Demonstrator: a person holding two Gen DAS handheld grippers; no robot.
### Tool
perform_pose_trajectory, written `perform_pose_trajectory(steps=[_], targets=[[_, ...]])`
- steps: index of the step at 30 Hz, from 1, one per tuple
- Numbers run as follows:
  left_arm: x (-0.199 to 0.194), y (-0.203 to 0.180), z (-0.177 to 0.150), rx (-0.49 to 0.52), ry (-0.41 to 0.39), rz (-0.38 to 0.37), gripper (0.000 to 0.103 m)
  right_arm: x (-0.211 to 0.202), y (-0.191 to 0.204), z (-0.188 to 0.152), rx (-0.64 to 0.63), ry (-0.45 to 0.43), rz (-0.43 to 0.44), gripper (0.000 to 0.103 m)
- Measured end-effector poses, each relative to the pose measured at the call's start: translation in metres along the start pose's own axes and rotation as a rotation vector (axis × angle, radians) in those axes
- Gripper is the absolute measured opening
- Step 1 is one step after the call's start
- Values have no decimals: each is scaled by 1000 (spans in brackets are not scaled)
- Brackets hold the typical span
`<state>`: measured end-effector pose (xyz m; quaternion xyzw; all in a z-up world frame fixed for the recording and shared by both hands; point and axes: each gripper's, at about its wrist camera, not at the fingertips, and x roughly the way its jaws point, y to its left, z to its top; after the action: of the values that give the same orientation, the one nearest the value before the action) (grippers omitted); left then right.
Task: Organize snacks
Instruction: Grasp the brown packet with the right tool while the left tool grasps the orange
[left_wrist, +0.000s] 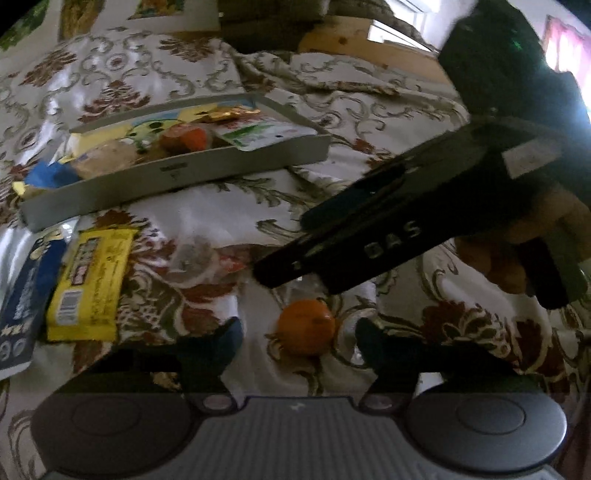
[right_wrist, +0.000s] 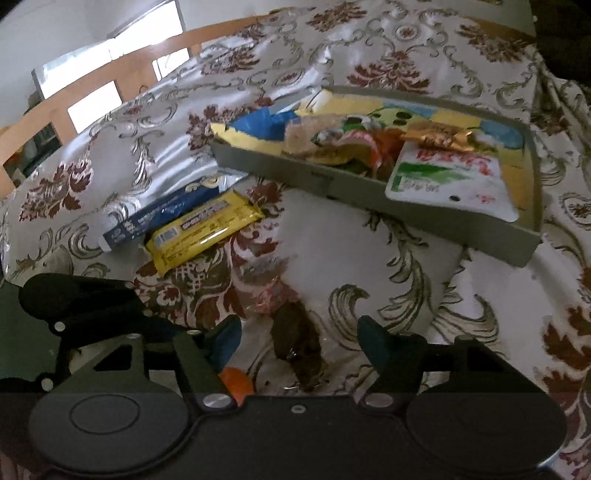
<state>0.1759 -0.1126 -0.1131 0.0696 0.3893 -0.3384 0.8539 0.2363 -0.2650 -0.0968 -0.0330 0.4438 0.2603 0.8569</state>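
Grippers hover low over a floral tablecloth (right_wrist: 369, 258), both with jaws spread wide and holding nothing. The left gripper (left_wrist: 299, 339) frames an orange fruit (left_wrist: 306, 326) lying on the cloth between its fingertips, untouched. The right gripper (right_wrist: 299, 343), seen from the left wrist as a dark body slanting in from the right, brackets a clear-wrapped brown snack (right_wrist: 299, 343). Beyond them sits a grey tray (left_wrist: 177, 177) filled with packets; a yellow bar (right_wrist: 203, 230) and blue packet (right_wrist: 159, 218) lie beside it.
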Motion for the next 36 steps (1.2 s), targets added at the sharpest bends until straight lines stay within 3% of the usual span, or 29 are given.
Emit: perform_pose_trajectory(steps=[6,13,20,25,36], targets=[[5,-3,-1,6,16,-1,53,14,1,1,7,50,-24,62],[-1,-2,1,-32,21,1,40,20,10,0,-51,62,-65,62],[-8,0,1,-95,24,15,37,20,10,0,-58,57,-82,51],[-17,3,1,-163,10,39,37,17,10,0,-56,51,-81,50],[-26,3,0,-165,40,97,35,16,15,-5,-104,45,-124,51]])
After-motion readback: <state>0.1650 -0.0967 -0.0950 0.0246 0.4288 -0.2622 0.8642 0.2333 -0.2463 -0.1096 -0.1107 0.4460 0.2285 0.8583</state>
